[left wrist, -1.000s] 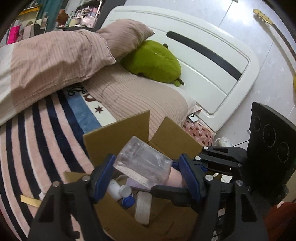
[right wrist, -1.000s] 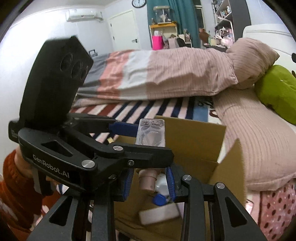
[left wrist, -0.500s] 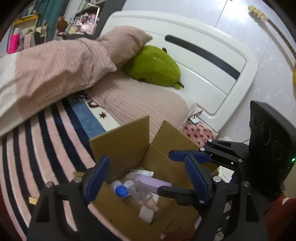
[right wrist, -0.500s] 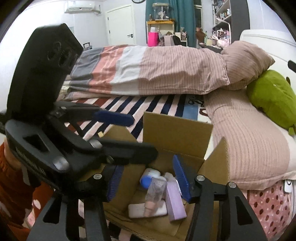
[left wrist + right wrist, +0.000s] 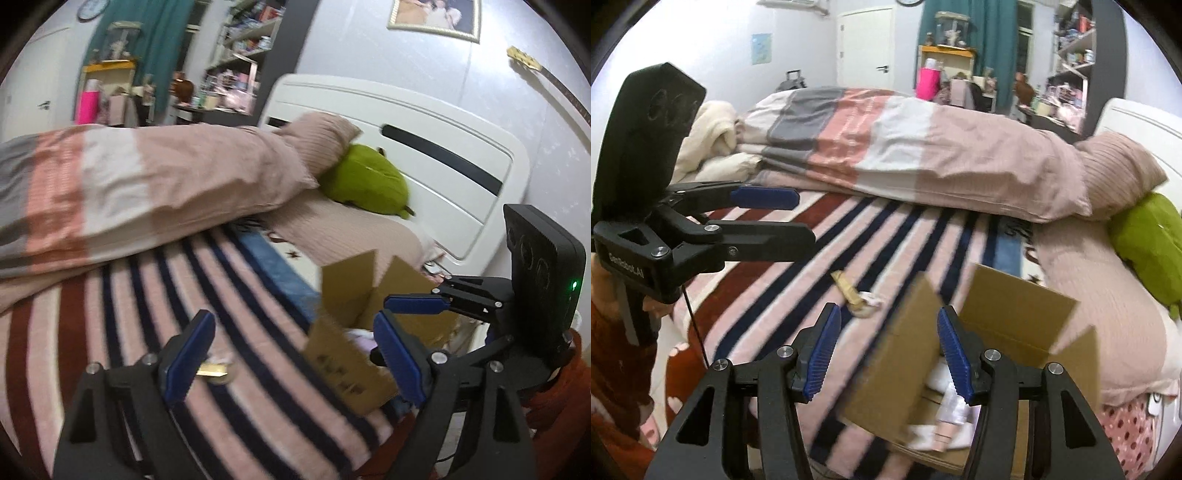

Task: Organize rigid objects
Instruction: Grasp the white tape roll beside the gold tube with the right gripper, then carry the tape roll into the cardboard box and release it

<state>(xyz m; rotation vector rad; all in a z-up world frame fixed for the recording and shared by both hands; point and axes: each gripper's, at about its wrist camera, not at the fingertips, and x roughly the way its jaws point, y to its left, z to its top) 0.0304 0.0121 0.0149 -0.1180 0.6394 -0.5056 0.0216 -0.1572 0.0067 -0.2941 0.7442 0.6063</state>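
Brown cardboard box (image 5: 1015,314), pink-navy striped blanket (image 5: 886,236).

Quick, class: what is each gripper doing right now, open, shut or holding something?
Left gripper: open, holding nothing.
Right gripper: open, holding nothing.

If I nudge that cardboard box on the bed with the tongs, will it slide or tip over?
The cardboard box would probably slide rather than tip: it sits low, with bottles weighing its bottom. The soft striped blanket may drag at it. Its upright flaps look thin and would likely bend if pushed.
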